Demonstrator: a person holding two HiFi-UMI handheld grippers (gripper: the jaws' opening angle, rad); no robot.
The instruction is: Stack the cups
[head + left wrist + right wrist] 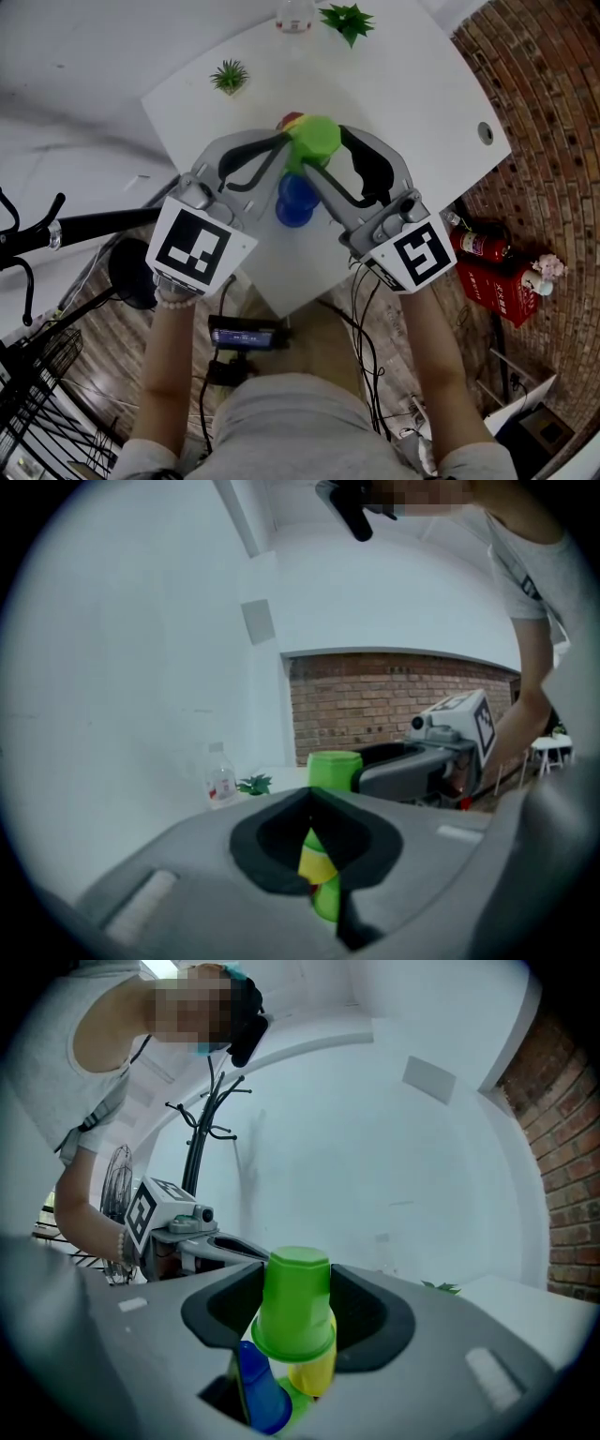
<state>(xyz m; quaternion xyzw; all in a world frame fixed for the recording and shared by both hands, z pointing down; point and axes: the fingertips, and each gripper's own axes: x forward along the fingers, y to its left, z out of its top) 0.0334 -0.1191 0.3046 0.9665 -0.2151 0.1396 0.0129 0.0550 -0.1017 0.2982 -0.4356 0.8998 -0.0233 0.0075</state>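
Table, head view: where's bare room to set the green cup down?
Bare tabletop lies at the right, between the green cup and the round hole, and farther off between the small plant and the larger plant. The middle is crowded: the blue cup sits close by the held green cup.

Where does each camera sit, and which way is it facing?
Head view: on the person's head, facing steeply down at the white table; shows both forearms, left gripper and right gripper.
Left gripper view: rides the left gripper, looking along its shut jaws toward the brick wall; the person's right arm shows.
Right gripper view: rides the right gripper, looking along jaws clamped on the green cup; the person's left arm shows.
Shared: all three show the green cup.
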